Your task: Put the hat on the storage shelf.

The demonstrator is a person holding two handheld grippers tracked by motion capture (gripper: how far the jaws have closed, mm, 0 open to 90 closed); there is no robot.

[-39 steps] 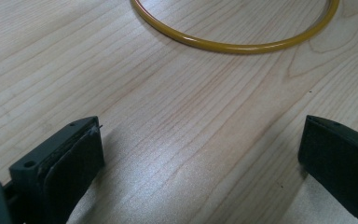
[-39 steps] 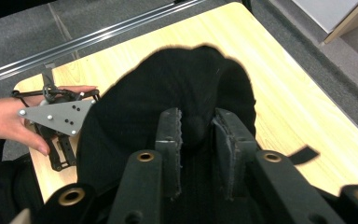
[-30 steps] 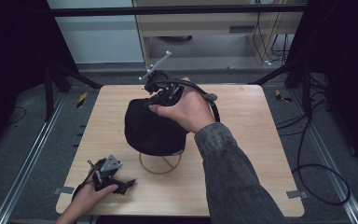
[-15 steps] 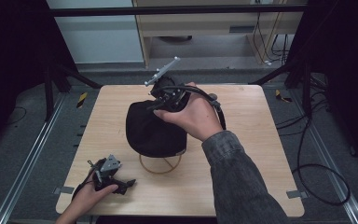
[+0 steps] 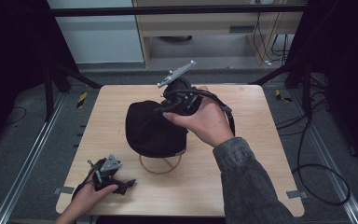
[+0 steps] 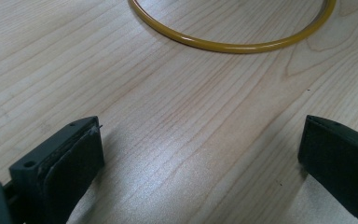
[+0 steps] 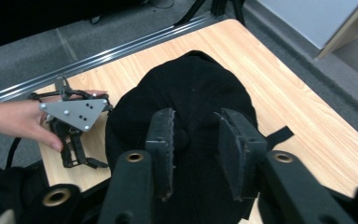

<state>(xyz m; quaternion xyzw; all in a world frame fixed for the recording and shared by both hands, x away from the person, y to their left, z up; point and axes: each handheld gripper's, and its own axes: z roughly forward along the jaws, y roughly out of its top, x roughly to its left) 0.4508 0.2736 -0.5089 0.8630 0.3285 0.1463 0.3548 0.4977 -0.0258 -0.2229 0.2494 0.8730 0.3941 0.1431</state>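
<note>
A black cap (image 5: 151, 133) (image 7: 191, 84) sits on a stand with a yellow ring base (image 5: 161, 169) (image 6: 228, 45) at the middle of the wooden table (image 5: 242, 154). My right gripper (image 5: 168, 110) (image 7: 196, 137) hovers over the cap's far top and points down at it. Its jaws have just been opening, the crown's button shows in the gap between them, and the pads (image 7: 162, 140) do not press the fabric. My left gripper (image 5: 126, 183) (image 6: 200, 154) rests on the table at the near left, open with bare wood between its jaws. The right gripper view also has it (image 7: 91, 163) beside the cap.
A metal rail (image 5: 23, 163) runs along the table's left side and another (image 5: 335, 186) along the right. Cables (image 5: 317, 172) lie on the floor at the right. A cabinet (image 5: 205, 28) stands beyond the far edge.
My right hand and its gripper have shifted to the right over the cap's top. The cap, the ring and my left gripper stay where they were.
</note>
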